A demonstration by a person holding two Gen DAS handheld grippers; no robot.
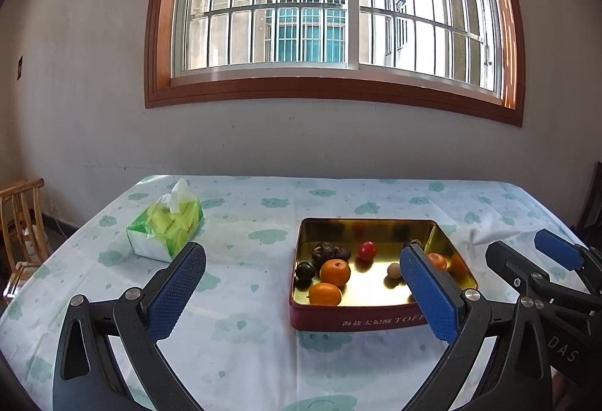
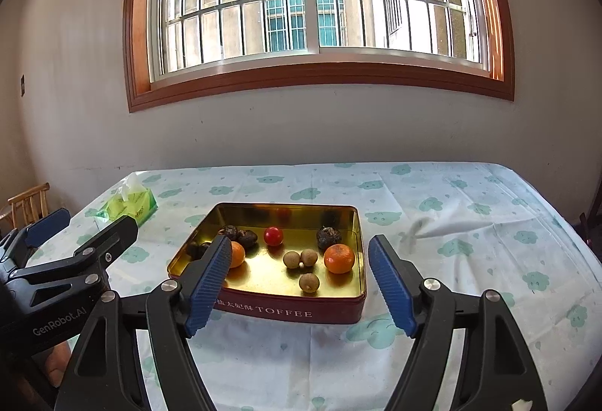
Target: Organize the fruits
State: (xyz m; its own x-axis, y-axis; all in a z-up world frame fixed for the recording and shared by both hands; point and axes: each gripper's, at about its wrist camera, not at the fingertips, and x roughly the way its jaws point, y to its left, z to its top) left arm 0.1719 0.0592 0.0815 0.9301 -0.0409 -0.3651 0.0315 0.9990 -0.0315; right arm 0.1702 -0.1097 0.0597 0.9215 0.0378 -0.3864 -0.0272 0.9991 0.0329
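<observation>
Plainly, both the left gripper and right gripper gape wide, empty.

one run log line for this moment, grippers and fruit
left gripper: open, empty | right gripper: open, empty | fruit: all in toffee tin | tissue pack: left of tin
</observation>
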